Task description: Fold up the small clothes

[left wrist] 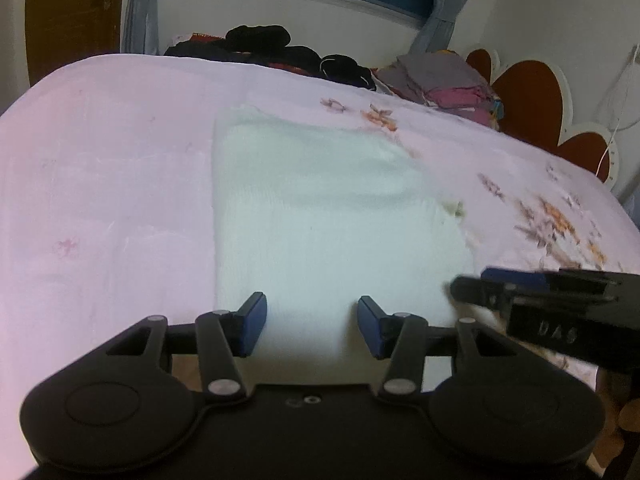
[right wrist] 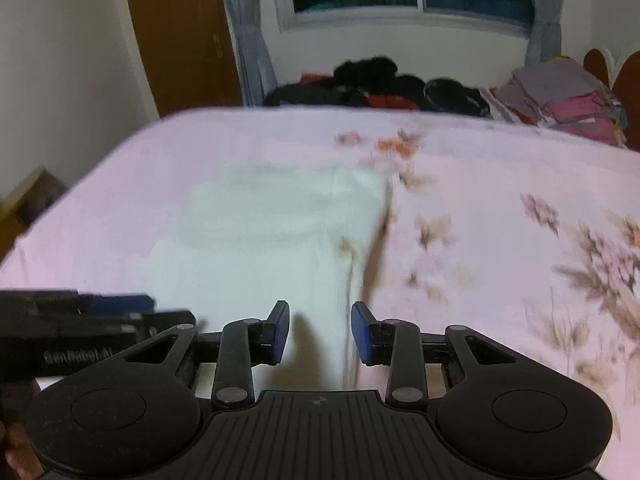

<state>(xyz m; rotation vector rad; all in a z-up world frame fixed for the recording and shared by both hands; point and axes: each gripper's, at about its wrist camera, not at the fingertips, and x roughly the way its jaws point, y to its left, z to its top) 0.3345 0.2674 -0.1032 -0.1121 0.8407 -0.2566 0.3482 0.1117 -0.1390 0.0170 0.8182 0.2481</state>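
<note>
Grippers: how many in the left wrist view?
2. Left gripper bottom centre, jaws open over the white cloth; right gripper enters from the right edge by its corner.

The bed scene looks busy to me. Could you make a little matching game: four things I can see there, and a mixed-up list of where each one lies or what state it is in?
Things:
1. white garment
2. dark clothes heap
3. folded stack of grey and pink clothes
4. left gripper

Places or states:
A. far edge of the bed, below the window
B. open, empty, at the garment's near edge
C. far right, by the headboard
D. spread flat on the pink sheet, mid-bed

Pairs: 1-D, 2-A, 3-C, 4-B
</note>
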